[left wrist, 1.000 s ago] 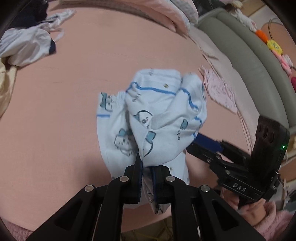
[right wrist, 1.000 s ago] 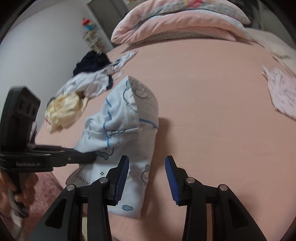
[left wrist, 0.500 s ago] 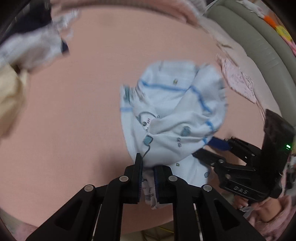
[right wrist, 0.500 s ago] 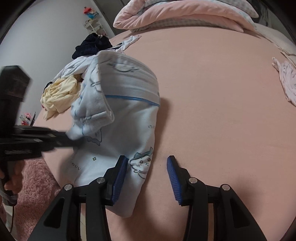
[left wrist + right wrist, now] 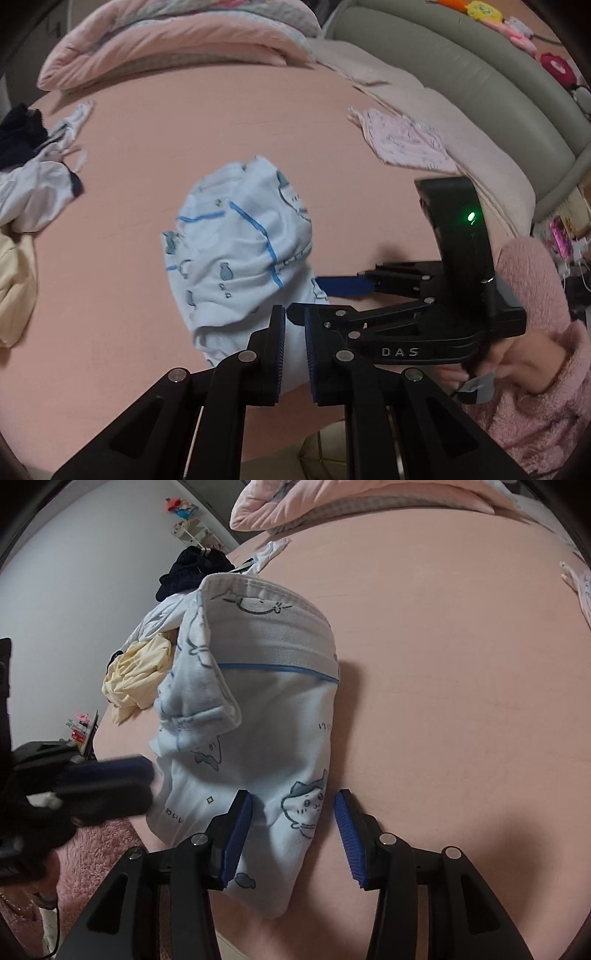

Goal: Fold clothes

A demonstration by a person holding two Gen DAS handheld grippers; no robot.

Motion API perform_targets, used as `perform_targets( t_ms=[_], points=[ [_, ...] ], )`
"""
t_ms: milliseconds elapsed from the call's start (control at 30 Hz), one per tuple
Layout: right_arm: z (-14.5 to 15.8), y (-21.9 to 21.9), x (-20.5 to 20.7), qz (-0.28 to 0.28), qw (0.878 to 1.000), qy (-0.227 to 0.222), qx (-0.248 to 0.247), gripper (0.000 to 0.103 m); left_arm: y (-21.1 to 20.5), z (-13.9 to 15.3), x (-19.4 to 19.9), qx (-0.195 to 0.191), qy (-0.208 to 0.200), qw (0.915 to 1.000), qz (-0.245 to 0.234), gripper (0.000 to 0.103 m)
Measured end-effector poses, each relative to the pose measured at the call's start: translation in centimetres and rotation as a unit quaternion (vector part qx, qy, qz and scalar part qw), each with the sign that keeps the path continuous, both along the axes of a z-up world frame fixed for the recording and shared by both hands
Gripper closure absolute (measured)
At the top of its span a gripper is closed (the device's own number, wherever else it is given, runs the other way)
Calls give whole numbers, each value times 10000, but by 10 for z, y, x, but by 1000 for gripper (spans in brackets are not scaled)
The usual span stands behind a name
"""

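Note:
A light blue garment (image 5: 236,254) with cat prints and blue piping hangs bunched over the pink bed sheet (image 5: 184,140). My left gripper (image 5: 294,343) is shut on a fold of its lower edge and holds it up. In the right wrist view the same garment (image 5: 266,716) hangs as a folded column, its waistband on top. My right gripper (image 5: 293,819) straddles its lower end. Its jaws are opening, the cloth lies between them, and the right pad stands apart from it. The left gripper (image 5: 140,779) shows blurred at the left, on the garment's edge.
A heap of white (image 5: 33,195), dark (image 5: 18,133) and yellow (image 5: 14,284) clothes lies at the left. A pink garment (image 5: 402,142) lies spread near the grey padded headboard (image 5: 480,74). A pink quilt (image 5: 166,40) is at the far end. A fluffy pink sleeve (image 5: 535,350) holds the right gripper.
The left gripper has swung with the garment, lifting and turning the bunch. The right gripper's jaws have widened, and the garment's lower end now hangs between them.

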State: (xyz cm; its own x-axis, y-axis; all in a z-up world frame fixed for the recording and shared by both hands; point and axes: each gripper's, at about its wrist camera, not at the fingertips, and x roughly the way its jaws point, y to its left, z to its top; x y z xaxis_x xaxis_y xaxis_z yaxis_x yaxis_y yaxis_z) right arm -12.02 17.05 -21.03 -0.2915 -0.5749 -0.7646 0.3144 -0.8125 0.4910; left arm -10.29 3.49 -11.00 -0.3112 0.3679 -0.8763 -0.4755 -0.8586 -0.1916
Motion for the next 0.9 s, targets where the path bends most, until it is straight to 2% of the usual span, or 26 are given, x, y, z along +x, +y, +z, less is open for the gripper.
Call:
perform_targets(
  t_ms=[133, 200, 233, 267, 367, 433, 467, 567, 633, 700, 800, 833, 900],
  points=[
    [1, -1, -1, 98, 9999, -15, 54, 56, -3, -28, -28, -401, -113, 9985, 346, 93],
    [2, -1, 2, 92, 9999, -9, 110, 56, -17, -25, -41, -134, -133, 9961, 864, 93],
    [2, 0, 4, 88, 9999, -6, 139, 56, -25, -24, -47, -22, -147, 9935, 1130, 93],
    [4, -1, 4, 97, 9997, -14, 206, 56, -32, -24, -49, -88, -194, 9893, 1447, 93],
    [20, 0, 0, -51, 9991, 46, 429, 56, -47, -35, -44, -735, -448, 9717, 2199, 93],
    [41, -1, -7, -159, 9968, 446, 640, 56, -43, -32, -36, -464, -451, 9793, 1918, 93],
    [52, -2, -11, -211, 9948, 655, 746, 56, -38, -28, -31, -455, -355, 9825, 1770, 93],
    [65, -9, -29, -76, 9867, 973, 1303, 56, -24, -6, -26, -350, 207, 9876, 1515, 93],
    [59, -11, -46, 23, 9871, 868, 1344, 56, -20, 10, -31, -38, 569, 9873, 1480, 93],
    [49, -20, -66, 217, 9916, 646, 1104, 56, -17, 21, -42, 194, 764, 9874, 1375, 93],
    [28, -33, -79, 224, 9909, 404, 1268, 55, -27, 15, -63, 170, 649, 9885, 1352, 93],
    [21, -31, -82, 121, 9920, 306, 1220, 48, -25, 3, -70, 187, 487, 9885, 1420, 93],
    [7, -26, -88, -139, 9948, 83, 1005, 42, -28, -22, -83, 154, 120, 9867, 1611, 93]
  ],
)
